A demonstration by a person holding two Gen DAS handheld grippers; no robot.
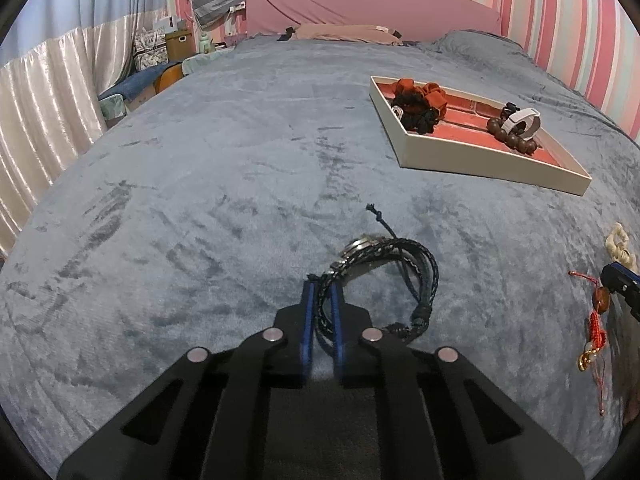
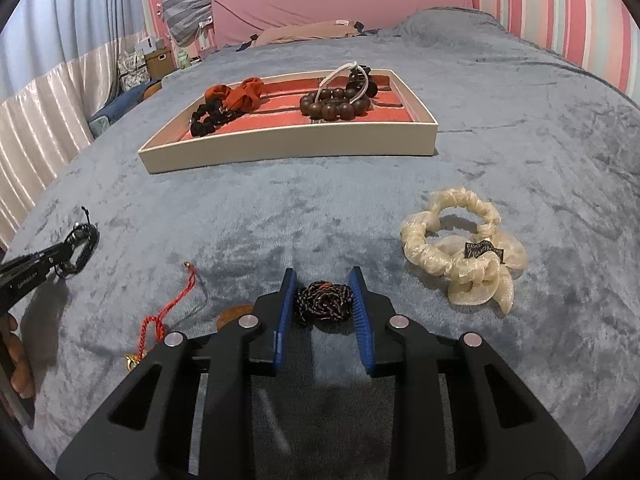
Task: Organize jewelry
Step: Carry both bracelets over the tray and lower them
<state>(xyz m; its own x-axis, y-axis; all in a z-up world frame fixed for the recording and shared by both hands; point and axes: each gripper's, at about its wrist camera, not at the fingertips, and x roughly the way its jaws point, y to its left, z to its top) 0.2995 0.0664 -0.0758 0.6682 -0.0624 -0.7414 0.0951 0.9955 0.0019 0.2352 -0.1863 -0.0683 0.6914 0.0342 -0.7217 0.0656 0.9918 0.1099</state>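
Nearest on the grey bedspread [image 1: 200,200], the left claw [image 1: 322,284] has its blue pads pressed together on a strand of the black braided bracelet [image 1: 404,268], which lies looped on the bed with a metal watch [image 1: 360,246] tucked against its far side. Over to the right, the right claw [image 2: 323,280] is clamped on a small bundle of black-and-red cord [image 2: 324,300], its pads squeezing it from both sides low on the bedspread. Just left of that claw lies a red cord charm [image 2: 160,320] with a gold piece at its near end, partly hidden under the claw's black frame. To the right of it sits a cream ruffled scrunchie [image 2: 452,240] with a dark tag, resting loose on the bed and apart from the claw.

Farther back is the jewelry tray [image 2: 288,146], cream-walled with a red lining. In its left part lie a rust-coloured scrunchie [image 2: 240,94] and a dark beaded bracelet [image 2: 202,122], touching each other; in its right part a bracelet of large brown wooden beads [image 2: 336,106] with a white band [image 2: 340,76] lying over it. Beyond the tray a pink headboard [image 2: 340,0] stands against a striped wall [image 2: 560,12], with pale curtains [image 2: 40,80] off to the left.
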